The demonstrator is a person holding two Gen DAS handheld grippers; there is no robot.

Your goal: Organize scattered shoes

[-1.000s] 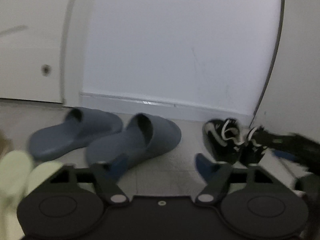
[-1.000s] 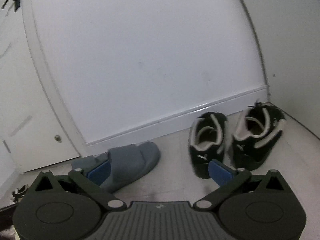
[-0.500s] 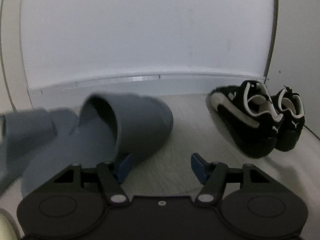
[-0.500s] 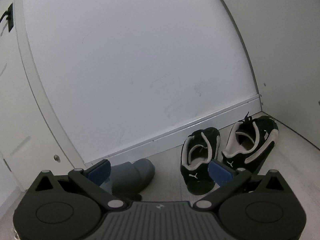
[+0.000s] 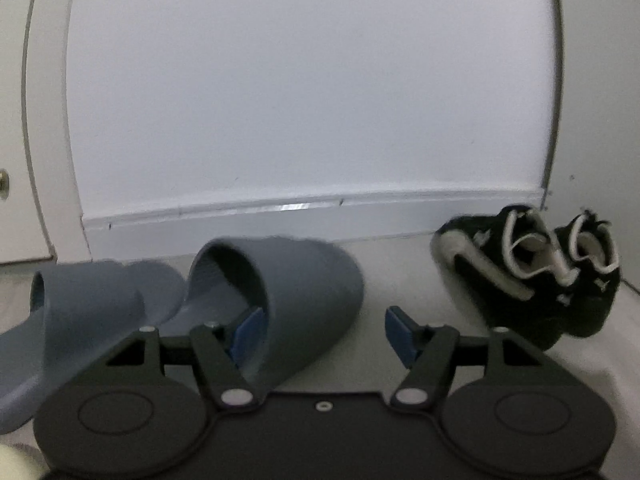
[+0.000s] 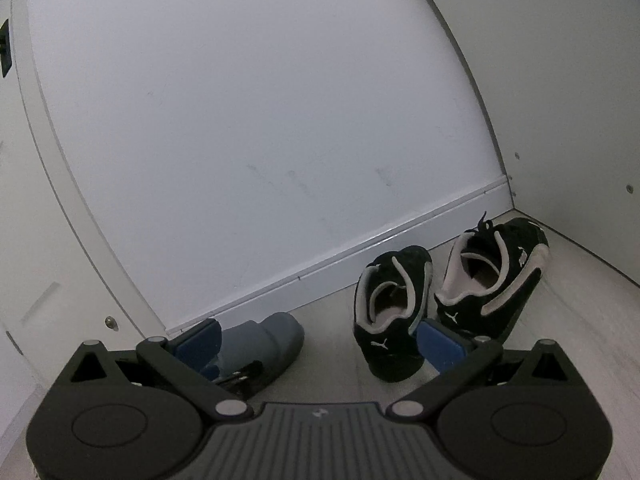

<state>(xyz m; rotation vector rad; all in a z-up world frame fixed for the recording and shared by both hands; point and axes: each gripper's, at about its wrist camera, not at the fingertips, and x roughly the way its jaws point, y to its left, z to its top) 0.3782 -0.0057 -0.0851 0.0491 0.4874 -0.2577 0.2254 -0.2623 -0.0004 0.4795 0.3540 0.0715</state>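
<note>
Since a moment ago the left gripper (image 5: pixel 324 324) has pulled back, jaws wide with one pad inside the near grey slipper (image 5: pixel 288 300) beside its mate (image 5: pixel 80 312), while the right gripper (image 6: pixel 320 340) hovers, spread empty, before black sneakers (image 6: pixel 444 300) by the wall (image 6: pixel 260 120).

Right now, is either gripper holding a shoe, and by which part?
Neither. The left gripper is open astride the grey slipper's strap side; the right gripper is open and empty.

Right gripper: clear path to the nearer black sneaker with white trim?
Probably yes. The right gripper is open, the nearer black sneaker with white trim lies just ahead, and only bare floor separates them.
</note>
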